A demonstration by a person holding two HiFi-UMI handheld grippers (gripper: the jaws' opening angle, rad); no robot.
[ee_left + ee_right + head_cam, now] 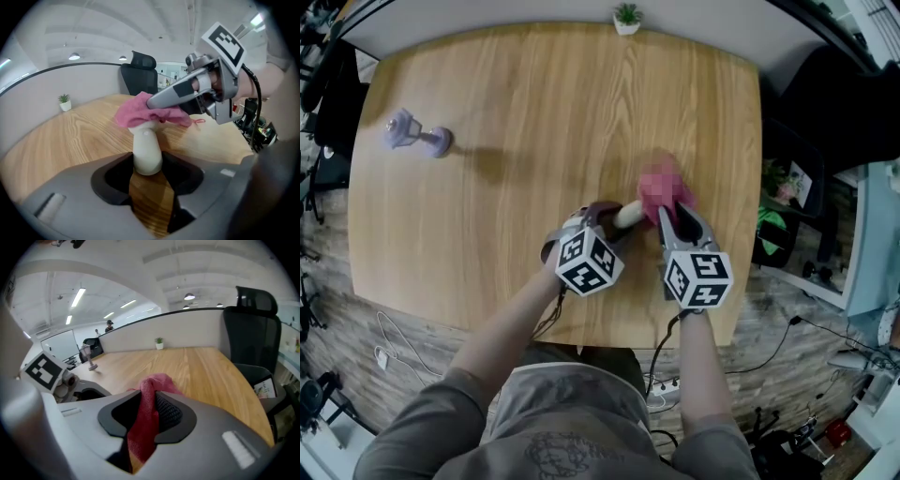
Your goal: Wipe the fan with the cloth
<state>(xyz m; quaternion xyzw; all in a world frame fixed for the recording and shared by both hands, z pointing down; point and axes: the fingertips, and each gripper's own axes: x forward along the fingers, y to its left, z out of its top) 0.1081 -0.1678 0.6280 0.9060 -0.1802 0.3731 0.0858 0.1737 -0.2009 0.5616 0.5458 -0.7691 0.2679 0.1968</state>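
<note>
A small fan's white handle [147,151] sticks out between the jaws of my left gripper [147,177], which is shut on it. The fan's head is hidden under a pink cloth [139,112]. My right gripper [147,420] is shut on that cloth [154,383], which bunches up past its jaws. In the head view both grippers meet near the table's front right: the left gripper [614,218] holds the handle [628,215], and the right gripper [676,217] presses the cloth [664,189] over the handle's far end. From the left gripper view, the right gripper [180,92] comes in from the right, on top of the cloth.
The wooden table [534,103] carries a lilac fan-like object [417,133] lying at its far left and a small potted plant [626,17] at its back edge. A black office chair [251,333] stands past the right edge. Cables lie on the floor below.
</note>
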